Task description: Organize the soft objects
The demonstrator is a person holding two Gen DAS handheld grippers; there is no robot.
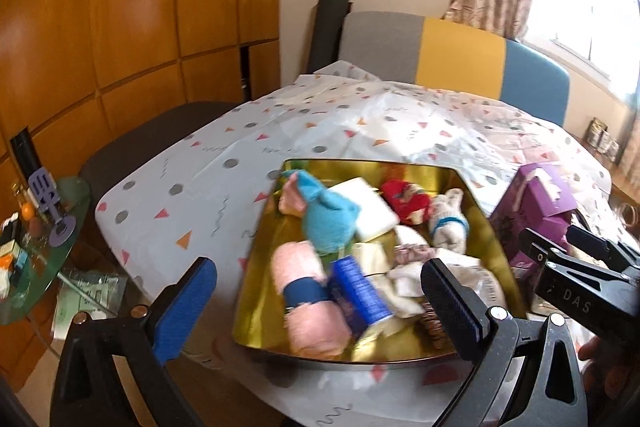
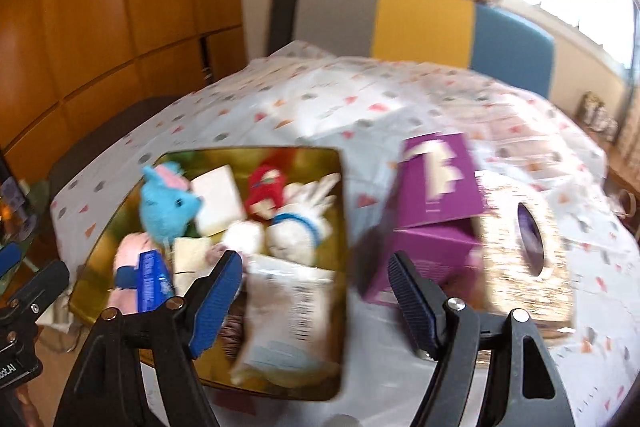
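The left gripper is standing with its blue-padded fingers spread wide at the bottom of the left wrist view, nothing sitting between them. They are hanging above the near rim of the gold tin, which is filling the lower centre of that frame.

The right gripper is also gaping, its pads pressing on nothing; its fingers are straddling the right edge of the tin and the strip of tablecloth beside it. The right wrist view is blurred.

Inside the tin, soft items are lying packed together: a blue plush toy, a pink rolled towel, a white sponge block, a red sock bundle and a white bundle with a blue band. Little free room is showing between them.

A purple box is lying just right of the tin, with a glittery box beside it at the right.

The patterned tablecloth is lying bare across the upper centre of both frames. A multicoloured chair back is standing behind the far table edge, wooden panelling is filling the upper left, and a glass side table is sitting at the left edge.
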